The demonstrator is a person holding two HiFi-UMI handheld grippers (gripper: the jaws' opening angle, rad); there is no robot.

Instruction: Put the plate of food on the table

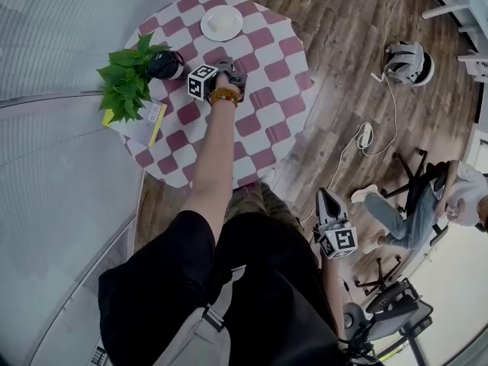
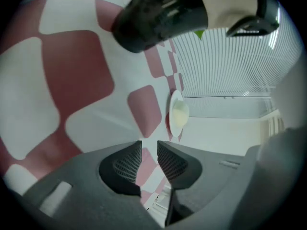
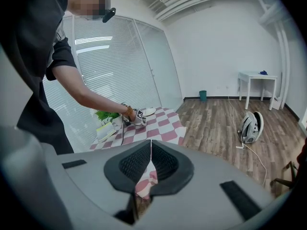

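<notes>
The wooden floor (image 1: 343,36) is taking up most of the room, and on it the round worktop (image 1: 263,120), covered in a red-and-white checked cloth, is standing beside a glass wall with blinds. A leafy green plant (image 1: 128,78) is sitting at the worktop's left edge, its leaves spreading out past the rim, with a dark pot (image 1: 165,65) just beside it towards the middle. A yellow-edged booklet (image 1: 143,122) is lying at the left edge, nearer the person than the plant. The left tongs (image 1: 221,78) are reaching out over the middle of the worktop, low above the cloth, their jaws standing a narrow way apart with only the checked cloth showing in the gap (image 2: 149,145). The right tongs (image 1: 333,223) are hanging off the worktop beside the person's leg, over the floor, their jaws pressed together on nothing (image 3: 150,145). The white plate of food (image 1: 221,23) is resting on the cloth at the worktop's far edge, well apart from both tongs, with a pale helping lying on it (image 2: 178,115).
</notes>
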